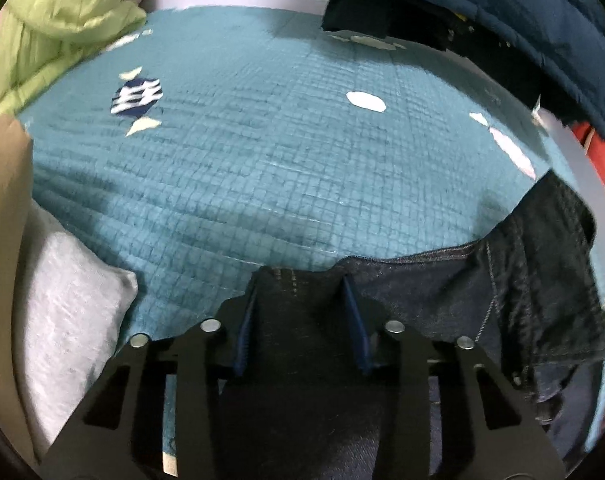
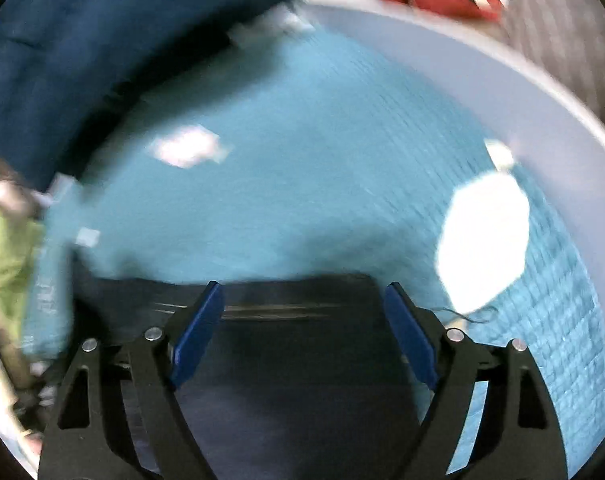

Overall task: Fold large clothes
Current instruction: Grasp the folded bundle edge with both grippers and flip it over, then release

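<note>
1. Left wrist view: the left gripper (image 1: 300,284) has its blue pads (image 1: 354,320) clamped on a thick bunch of the jeans (image 1: 542,280), right at a stitched edge. It looks like a hem or waistband seam (can't say which). From there the denim trails off to the right, over the teal quilt (image 1: 242,160).

2. Right wrist view: this one is seriously smeared, so take it loosely. The right gripper (image 2: 304,296) has its pads spread wide apart, with dark denim (image 2: 294,360) lying between and under them. It isn't pinching anything that I can see.

3. So the garment sits at the near edge of the bed, held at one point only.

4. What could go wrong, my guess:
 - With only one side gripped, lifting now would let the free side sag and bunch up, so the fold comes out crooked.
 - The right one could close on a single layer, or grab quilt along with denim, because the fabric under it is flat against the bedding.
 - Denim is heavy, so a shallow bite on that seam might slip if it gets yanked.
 - The grey cushion (image 1: 66,312) and the green bedding (image 1: 62,20) crowd the left side, and the navy puffer jacket (image 1: 522,20) hangs over the far right. A wide swing could drag the jeans into any of them.
</note>
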